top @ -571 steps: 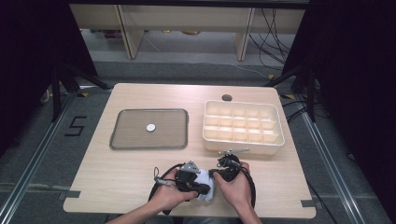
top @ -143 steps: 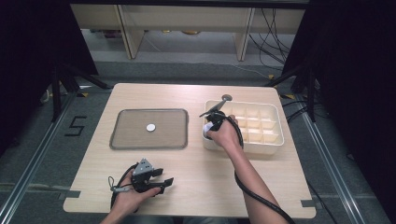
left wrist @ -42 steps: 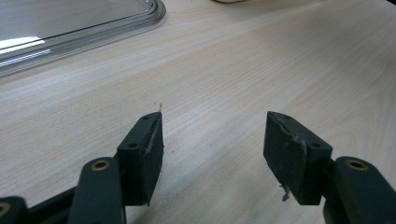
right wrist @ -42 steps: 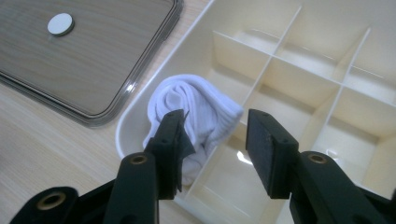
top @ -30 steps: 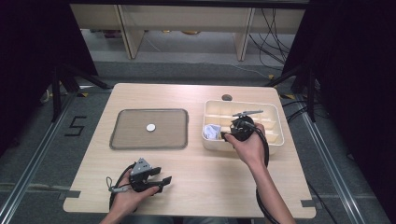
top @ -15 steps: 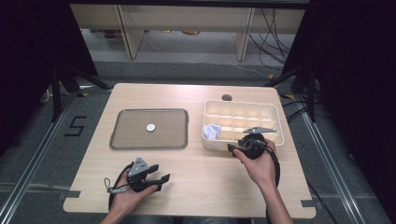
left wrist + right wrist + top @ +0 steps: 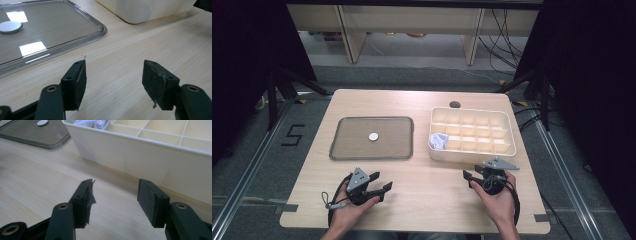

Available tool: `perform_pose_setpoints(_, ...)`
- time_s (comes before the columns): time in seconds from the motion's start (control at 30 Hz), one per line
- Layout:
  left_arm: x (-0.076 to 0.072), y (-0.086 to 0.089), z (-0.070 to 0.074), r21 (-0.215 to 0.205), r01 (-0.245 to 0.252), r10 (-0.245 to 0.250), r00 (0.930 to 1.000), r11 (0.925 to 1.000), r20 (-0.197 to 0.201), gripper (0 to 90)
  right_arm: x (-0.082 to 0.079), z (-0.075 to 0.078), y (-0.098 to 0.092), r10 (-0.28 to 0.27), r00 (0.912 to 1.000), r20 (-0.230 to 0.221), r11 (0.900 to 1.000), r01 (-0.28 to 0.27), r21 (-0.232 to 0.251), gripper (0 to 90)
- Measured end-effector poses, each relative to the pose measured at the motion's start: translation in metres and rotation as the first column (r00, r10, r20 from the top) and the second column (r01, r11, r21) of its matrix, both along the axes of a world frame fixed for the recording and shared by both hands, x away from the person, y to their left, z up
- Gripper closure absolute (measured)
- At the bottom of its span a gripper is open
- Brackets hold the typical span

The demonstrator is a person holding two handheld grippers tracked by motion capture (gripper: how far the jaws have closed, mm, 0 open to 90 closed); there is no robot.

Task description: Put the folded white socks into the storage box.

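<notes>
A cream compartment box [image 7: 472,151] stands at the right of the table, with a crumpled white piece [image 7: 438,140] in its near-left compartment. At the left lies a dark flat tray [image 7: 352,142] carrying a small white disc [image 7: 373,136]. My right gripper [image 7: 473,175] rests near the front edge just before the box, open and holding nothing; its own view faces the box wall [image 7: 140,155] with the white piece [image 7: 92,123] above the rim. My left gripper [image 7: 382,182] sits open at the front left, empty, its jaws [image 7: 113,80] pointing past the tray's corner [image 7: 50,37] and the disc [image 7: 10,26].
A round cable hole [image 7: 455,105] lies in the tabletop behind the box. Bare wood stretches between the two grippers and between tray and box. Dark stands and cables surround the table on the floor.
The right gripper has drawn back from over the box toward the table's front edge, open. The white piece stays in the box. The left gripper has barely moved.
</notes>
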State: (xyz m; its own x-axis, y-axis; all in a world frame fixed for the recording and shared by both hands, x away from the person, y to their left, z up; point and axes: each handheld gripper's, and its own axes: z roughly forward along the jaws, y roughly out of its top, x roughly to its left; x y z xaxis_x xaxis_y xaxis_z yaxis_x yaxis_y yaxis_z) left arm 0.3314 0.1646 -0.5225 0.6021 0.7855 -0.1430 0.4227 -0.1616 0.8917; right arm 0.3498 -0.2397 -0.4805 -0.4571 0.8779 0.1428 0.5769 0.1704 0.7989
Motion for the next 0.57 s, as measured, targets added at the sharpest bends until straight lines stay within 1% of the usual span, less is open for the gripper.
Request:
perform_pose_setpoints(0.03, -0.001, 0.0, 0.0, -0.005, -0.013, 0.013, 0.9999, 0.9999, 0.004, 35.9, -0.003, -0.003, 0.0, -0.009, 0.9999, 0.012, 1.0, 0.009, 0.006, 47.9)
perform_pose_setpoints(0.07, -0.001, 0.0, 0.001, 0.009, -0.022, 0.022, 0.9997, 0.9997, 0.007, 35.9, -0.008, -0.007, 0.0, -0.015, 0.9992, 0.038, 1.0, 0.015, 0.016, 48.3)
perform_pose_setpoints(0.13, -0.002, 0.0, 0.001, 0.01, -0.024, 0.024, 0.9997, 0.9997, 0.009, 35.9, -0.01, -0.009, 0.001, -0.014, 0.9988, 0.047, 1.0, 0.013, 0.009, 48.2)
perform_pose_setpoints(0.17, -0.002, 0.0, 0.001, 0.006, -0.028, 0.028, 0.9995, 0.9996, 0.013, 35.9, -0.012, -0.011, 0.002, -0.006, 0.9986, 0.053, 1.0, 0.005, 0.019, 48.0)
perform_pose_setpoints(0.2, -0.002, 0.0, 0.0, -0.003, -0.028, 0.028, 0.9994, 0.9996, 0.019, 35.8, -0.015, -0.011, 0.003, -0.02, 0.9988, 0.045, 1.0, 0.02, 0.011, 47.5)
perform_pose_setpoints(0.23, -0.002, 0.001, 0.0, -0.001, -0.027, 0.027, 0.9993, 0.9996, 0.024, 35.6, -0.016, -0.013, 0.004, -0.021, 0.9981, 0.057, 1.0, 0.021, 0.007, 46.7)
perform_pose_setpoints(0.27, -0.003, 0.001, 0.001, 0.011, -0.033, 0.032, 0.9992, 0.9994, 0.024, 35.5, -0.017, -0.015, 0.004, -0.017, 0.9984, 0.054, 1.0, 0.017, 0.011, 46.3)
perform_pose_setpoints(0.3, -0.003, 0.001, 0.001, 0.007, -0.033, 0.032, 0.9992, 0.9994, 0.025, 35.6, -0.018, -0.018, 0.005, -0.017, 0.9988, 0.045, 1.0, 0.017, 0.012, 45.7)
perform_pose_setpoints(0.33, -0.003, 0.001, 0.001, 0.003, -0.032, 0.032, 0.9992, 0.9995, 0.025, 35.6, -0.018, -0.02, 0.005, -0.018, 0.9988, 0.046, 1.0, 0.019, -0.007, 45.0)
perform_pose_setpoints(0.4, -0.003, 0.001, 0.001, -0.001, -0.033, 0.033, 0.9991, 0.9994, 0.025, 35.6, -0.018, -0.02, 0.006, -0.02, 0.999, 0.04, 1.0, 0.02, 0.0, 44.7)
perform_pose_setpoints(0.43, -0.003, 0.001, 0.001, -0.003, -0.035, 0.035, 0.9991, 0.9994, 0.025, 35.6, -0.018, -0.02, 0.006, -0.017, 0.9984, 0.054, 1.0, 0.017, -0.004, 44.6)
perform_pose_setpoints(0.47, -0.003, 0.001, 0.001, -0.006, -0.037, 0.037, 0.999, 0.9993, 0.023, 35.6, -0.016, -0.021, 0.007, -0.015, 0.9976, 0.067, 1.0, 0.014, 0.019, 44.3)
perform_pose_setpoints(0.57, -0.003, 0.001, 0.001, 0.0, -0.038, 0.038, 0.9991, 0.9993, 0.022, 35.7, -0.016, -0.021, 0.007, -0.015, 0.9975, 0.069, 1.0, 0.014, 0.013, 44.1)
